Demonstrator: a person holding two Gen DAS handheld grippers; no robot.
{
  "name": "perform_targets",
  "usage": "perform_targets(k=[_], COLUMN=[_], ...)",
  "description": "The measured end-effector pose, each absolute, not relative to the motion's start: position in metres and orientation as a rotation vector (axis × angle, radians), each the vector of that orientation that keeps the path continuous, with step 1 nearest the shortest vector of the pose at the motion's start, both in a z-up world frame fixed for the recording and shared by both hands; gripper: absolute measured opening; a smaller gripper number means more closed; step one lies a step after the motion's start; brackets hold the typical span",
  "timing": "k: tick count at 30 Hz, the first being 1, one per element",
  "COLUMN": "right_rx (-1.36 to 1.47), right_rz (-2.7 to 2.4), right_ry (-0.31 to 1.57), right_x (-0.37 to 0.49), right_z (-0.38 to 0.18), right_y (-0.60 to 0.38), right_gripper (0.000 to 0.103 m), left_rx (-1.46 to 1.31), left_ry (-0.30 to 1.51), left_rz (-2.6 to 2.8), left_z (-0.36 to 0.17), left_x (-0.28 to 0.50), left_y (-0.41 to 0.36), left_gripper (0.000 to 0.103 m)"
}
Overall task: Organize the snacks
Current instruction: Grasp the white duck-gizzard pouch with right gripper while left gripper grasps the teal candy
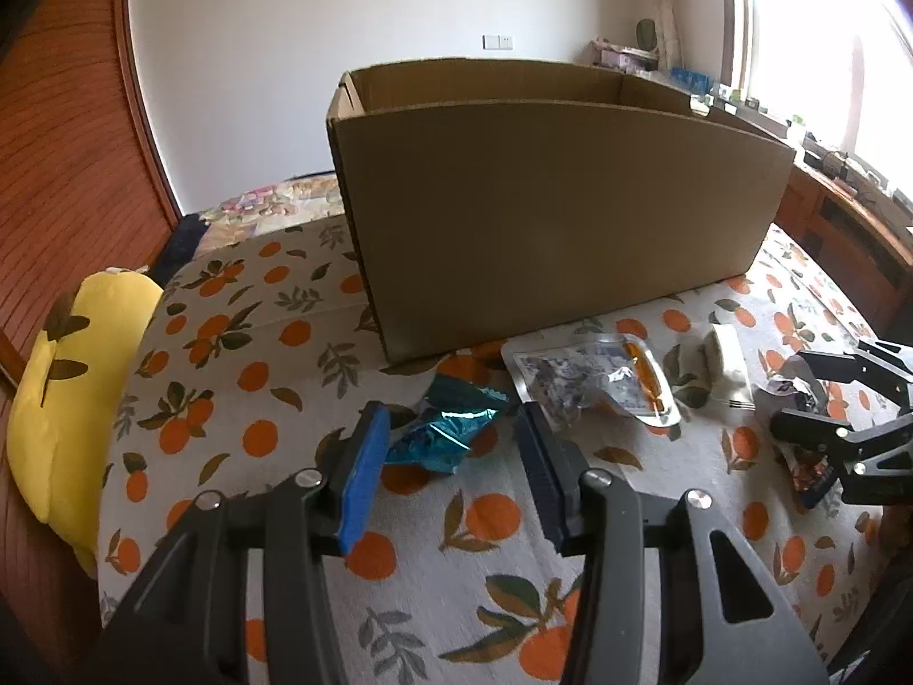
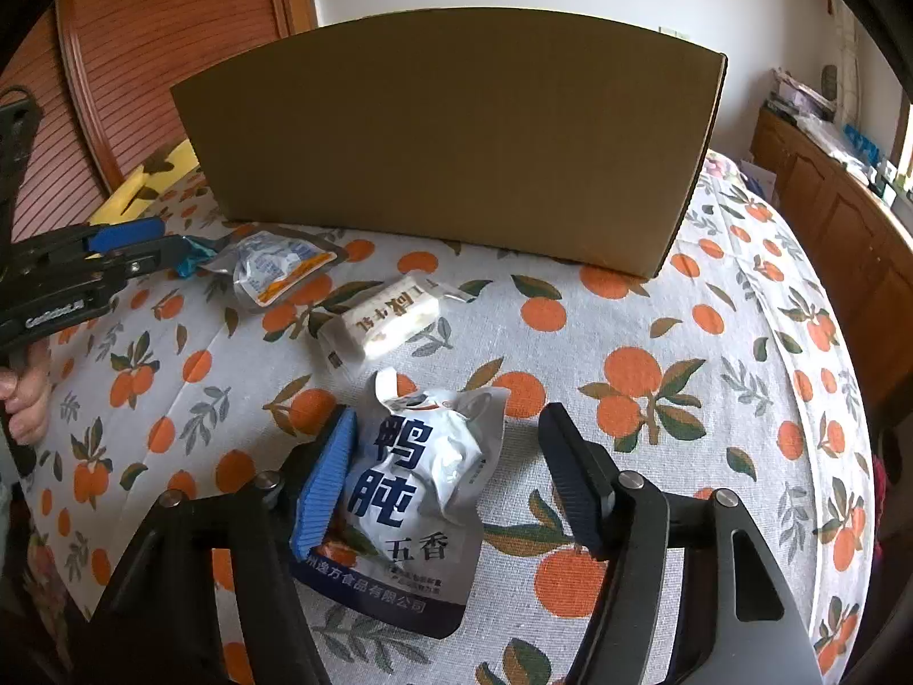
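A wooden slatted door fills the far left of the room, with a white wall beside it. Below it a yellow cushion lies at the left edge of the bed. The bed is covered by a cloth printed with oranges and leaves — pale, a little creased.

A large cardboard box stands open-topped on the cloth, toward the far side. In front of it lie the snacks. The left gripper hangs just above the cloth with its jaws spread, a crumpled teal packet lying between them. Next comes a clear pouch with orange trim, then a small white bar with printed characters.

Further right, the right gripper has its jaws spread on either side of a white pouch with big blue characters; the blue pad sits against the pouch's left edge, the other finger stands apart from it.

On the far right a wooden cabinet runs along the wall under a bright window, its top crowded with small items too blurred to tell.
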State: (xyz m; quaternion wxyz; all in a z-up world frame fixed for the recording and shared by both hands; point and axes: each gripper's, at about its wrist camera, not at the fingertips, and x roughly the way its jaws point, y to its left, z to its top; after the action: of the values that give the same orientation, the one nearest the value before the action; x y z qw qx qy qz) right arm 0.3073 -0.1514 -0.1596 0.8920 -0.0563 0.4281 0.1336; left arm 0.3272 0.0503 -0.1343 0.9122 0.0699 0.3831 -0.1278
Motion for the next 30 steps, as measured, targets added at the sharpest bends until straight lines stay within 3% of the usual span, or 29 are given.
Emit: perform_targets(k=[23, 25, 26, 30], right_rx=[-0.114, -0.115, -0.115, -0.122], right_rz=[0.28, 0.28, 0.28, 0.277], right_ry=[0.887, 0.886, 0.886, 0.887], right_x=[0.307, 0.306, 0.306, 0.307], right_z=[-0.159, -0.159, -0.159, -0.16], right_y=[-0.151, -0.151, -0.151, -0.151], right_gripper=[0.066, 0.066, 0.066, 0.066], left_rx=[0.095, 0.09, 0.087, 0.094], left_ry=[0.853, 0.843, 0.84, 0.841], left_rz=[-0.259, -0.263, -0.262, -0.258], left_z=[-0.153, -0.152, -0.151, -0.15], left_x=[0.348, 0.347, 0.346, 0.345], left_y=[0.058, 0.058, 0.058, 0.056], left_gripper=[0.046, 0.037, 0.026, 0.025])
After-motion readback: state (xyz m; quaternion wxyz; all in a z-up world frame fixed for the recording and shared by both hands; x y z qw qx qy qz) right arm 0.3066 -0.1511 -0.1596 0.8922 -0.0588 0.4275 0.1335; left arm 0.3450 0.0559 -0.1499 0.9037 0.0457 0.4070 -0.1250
